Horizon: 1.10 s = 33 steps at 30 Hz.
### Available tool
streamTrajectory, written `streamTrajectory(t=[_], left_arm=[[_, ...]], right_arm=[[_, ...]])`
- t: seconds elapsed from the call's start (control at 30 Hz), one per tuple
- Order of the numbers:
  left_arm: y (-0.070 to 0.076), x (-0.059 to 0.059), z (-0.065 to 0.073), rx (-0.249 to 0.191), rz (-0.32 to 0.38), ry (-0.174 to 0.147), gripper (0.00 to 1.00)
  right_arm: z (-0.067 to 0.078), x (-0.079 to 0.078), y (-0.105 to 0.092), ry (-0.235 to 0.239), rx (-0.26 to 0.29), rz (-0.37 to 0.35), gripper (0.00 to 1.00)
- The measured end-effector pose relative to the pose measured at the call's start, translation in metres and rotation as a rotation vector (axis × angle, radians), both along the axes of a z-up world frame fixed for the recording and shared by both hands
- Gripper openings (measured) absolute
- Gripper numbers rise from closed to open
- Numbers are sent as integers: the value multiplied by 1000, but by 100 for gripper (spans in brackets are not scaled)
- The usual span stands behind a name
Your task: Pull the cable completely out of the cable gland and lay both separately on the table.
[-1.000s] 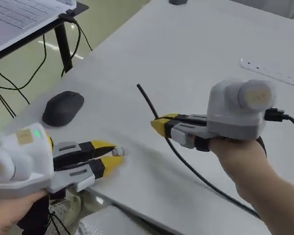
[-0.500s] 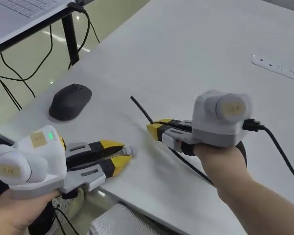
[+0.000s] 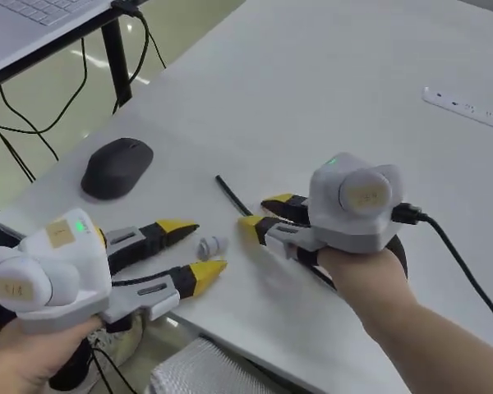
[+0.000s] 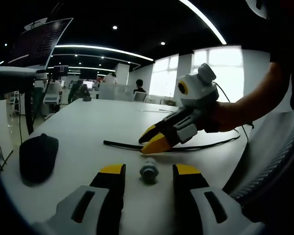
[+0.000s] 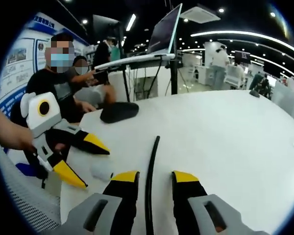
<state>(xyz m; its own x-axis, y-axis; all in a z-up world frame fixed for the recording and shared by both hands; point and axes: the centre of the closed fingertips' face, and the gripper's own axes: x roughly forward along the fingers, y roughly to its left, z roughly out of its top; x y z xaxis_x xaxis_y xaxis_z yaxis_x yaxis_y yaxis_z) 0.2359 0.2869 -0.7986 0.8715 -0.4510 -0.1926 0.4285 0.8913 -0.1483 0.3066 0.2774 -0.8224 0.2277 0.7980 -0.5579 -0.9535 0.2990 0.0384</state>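
The white worktop (image 3: 329,82) carries everything the task concerns, with a dark mouse (image 3: 117,167) toward its near left edge, well clear of the work.

The left gripper (image 3: 205,245) hovers low at that near edge, its jaws spread wide and pinching nothing. The right gripper (image 3: 256,211) sits just across from it, tips pointing back toward the left one. Its jaws are also parted.

The black cable (image 3: 228,190) lies flat on the worktop. The right gripper view shows it running up between the right jaws with a gap on either side, so nothing grips it. Its free end points away past the tips, and the rest trails back under the person's hand.

The small grey gland (image 4: 149,170) rests on the worktop in the open space between the left jaws, touching neither. It lies near the cable but apart from it, and no cable passes through it.

Judged from this, the pull is done and the task is at its last step: both parts are set down separately and let go. What remains is probably the retreat. The gland looks round enough to roll, so the left jaws should lift or back away straight, without brushing it. The right gripper should rise clear of the cable rather than slide along it, or it may drag the free end toward the gland.
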Motion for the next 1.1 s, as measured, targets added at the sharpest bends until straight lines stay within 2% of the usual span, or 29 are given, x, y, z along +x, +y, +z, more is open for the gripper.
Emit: streamTrajectory(t=[0.07,0.17,0.2,0.23,0.3,0.33,0.37,0.43,0.5,0.53,0.6,0.63,0.67,0.7,0.73,0.8,0.9,0.93,1.0,1.1], left_arm=[[0,1,2,-21,1,-2,50],[-1,4,7,-37,3,-11,64],[-3,5,9,-66,5,-3,71],[-4,6,10,-83,5,8,84],[-3,11,14,-111,19,10,100],[-3,11,18,-107,13,4,97],[-4,12,21,-114,7,3,99],[-7,15,25,-100,-18,21,99],[-10,19,31,-82,-39,24,99],[-10,21,33,-76,-46,27,99],[-10,26,35,-45,-53,27,99],[-5,31,37,20,-37,3,99],[-8,35,42,46,-52,-34,99],[-9,35,41,42,-53,-23,99],[-16,37,39,55,-78,15,99],[-20,43,42,81,-92,6,99],[-31,56,52,83,-103,6,99],[-32,58,54,80,-104,4,99],[-39,69,61,91,-106,-28,99],[-54,79,64,115,-137,-20,99]], right_arm=[[-1,4,-3,-20,-15,-12,36],[1,8,-7,-17,-20,-43,48],[4,8,-7,10,1,-65,49],[8,10,-8,9,11,-72,52],[13,15,-11,-17,10,-88,61],[18,17,-13,-24,18,-92,65],[22,19,-14,-29,30,-97,71],[29,23,-20,-17,42,-95,80],[38,26,-30,-14,34,-82,83],[41,30,-36,-17,33,-92,86],[47,39,-51,-13,39,-140,100],[50,46,-67,-19,25,-164,98],[51,48,-75,-14,24,-177,99],[52,51,-86,-9,13,-191,99],[52,55,-103,-16,-4,-213,99],[54,61,-136,-34,-43,-248,99],[58,68,-187,-47,-66,-319,99],[58,69,-194,-46,-70,-331,99],[62,69,-230,-41,-61,-375,99],[62,68,-275,-46,-87,-440,99]])
